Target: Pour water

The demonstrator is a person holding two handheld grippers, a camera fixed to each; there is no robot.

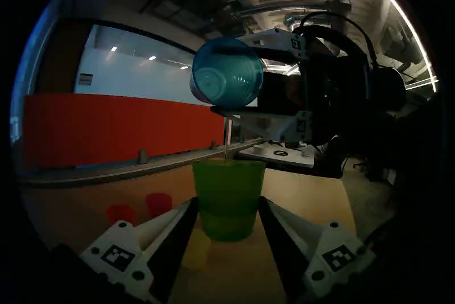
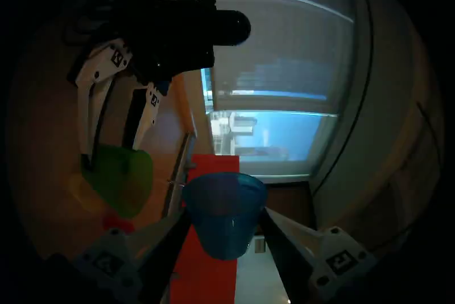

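Observation:
My left gripper [image 1: 228, 218] is shut on a green cup [image 1: 228, 197], held upright above the wooden table [image 1: 307, 196]. Above it, the right gripper [image 1: 250, 85] holds a blue cup [image 1: 226, 72] tipped on its side, and a thin stream of water [image 1: 226, 142] falls from its rim into the green cup. In the right gripper view, my right gripper [image 2: 224, 230] is shut on the blue cup [image 2: 224, 218], rolled sideways. The green cup [image 2: 119, 179] sits to the left there, between the left gripper's white fingers [image 2: 91, 99].
Two red cups [image 1: 139, 208] stand on the table at the left and a yellow cup [image 1: 196, 250] sits just below the green one. A red partition wall [image 1: 119, 127] and a rail run behind the table. Office chairs stand at the far right.

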